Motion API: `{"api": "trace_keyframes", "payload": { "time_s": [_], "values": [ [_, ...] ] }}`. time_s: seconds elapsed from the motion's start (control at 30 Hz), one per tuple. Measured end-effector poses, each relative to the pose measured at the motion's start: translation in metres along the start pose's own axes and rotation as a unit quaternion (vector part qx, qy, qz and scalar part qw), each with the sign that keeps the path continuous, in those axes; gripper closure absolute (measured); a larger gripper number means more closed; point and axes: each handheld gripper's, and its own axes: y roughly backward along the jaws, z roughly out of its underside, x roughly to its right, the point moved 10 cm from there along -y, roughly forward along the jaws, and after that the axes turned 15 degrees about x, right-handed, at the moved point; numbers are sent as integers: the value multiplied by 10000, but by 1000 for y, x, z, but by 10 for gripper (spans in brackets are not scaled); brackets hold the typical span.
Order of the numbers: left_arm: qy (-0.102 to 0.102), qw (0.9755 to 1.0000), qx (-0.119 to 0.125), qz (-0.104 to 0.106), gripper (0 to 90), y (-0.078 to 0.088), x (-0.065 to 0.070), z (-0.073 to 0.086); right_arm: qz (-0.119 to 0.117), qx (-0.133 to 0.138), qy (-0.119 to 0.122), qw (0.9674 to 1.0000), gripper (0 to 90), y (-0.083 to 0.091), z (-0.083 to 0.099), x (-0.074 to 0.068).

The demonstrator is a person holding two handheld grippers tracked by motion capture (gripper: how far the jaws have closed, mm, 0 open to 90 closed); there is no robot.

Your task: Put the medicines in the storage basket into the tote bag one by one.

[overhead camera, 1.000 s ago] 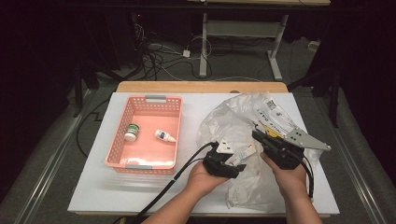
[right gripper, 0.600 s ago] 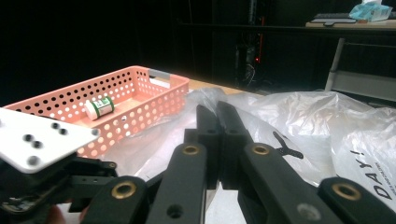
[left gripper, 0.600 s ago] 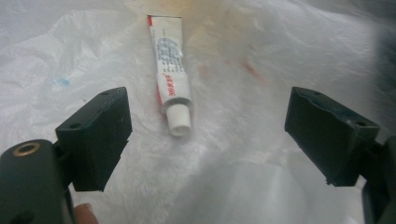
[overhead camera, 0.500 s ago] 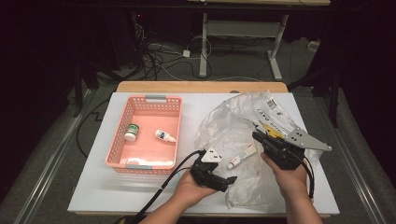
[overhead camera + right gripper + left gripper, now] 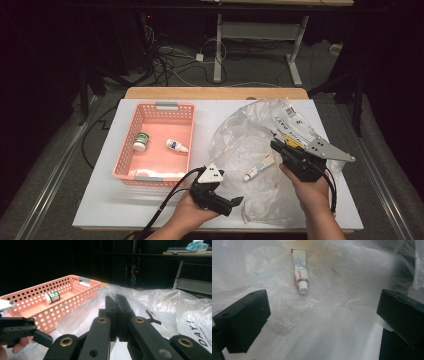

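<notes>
Your left gripper (image 5: 239, 201) has just been opening and now stands wide with nothing between the jaws; the tube (image 5: 299, 269) lies loose on the bag (image 5: 240, 150), cap toward it. Your right gripper (image 5: 275, 145) is clamped shut on the bag's edge. Go in low and you'll likely pinch plastic along with the tube, or nudge the tube away on that slick film. The tube's print is too blurry to read; the bag shows "DAY!".
</notes>
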Motion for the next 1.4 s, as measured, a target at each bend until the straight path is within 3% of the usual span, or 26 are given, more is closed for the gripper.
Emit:
{"api": "trace_keyframes", "payload": {
  "time_s": [0.4,0.53,0.9,1.2,1.4],
  "values": [
    [-77,9994,191,-261,0,37,-12,-12,15,-12,20,10000,900,0,0,0],
    [93,9994,238,-220,0,43,-15,-13,23,-16,21,10000,900,0,1,0],
    [147,9990,291,-309,0,65,-23,-18,32,-4,24,10000,900,2,0,1],
    [143,9972,397,-624,0,84,-43,-21,52,14,35,10000,900,3,-2,3],
    [49,9943,348,-1006,0,99,-64,-21,48,37,41,10000,900,4,-3,3]
  ]
}}
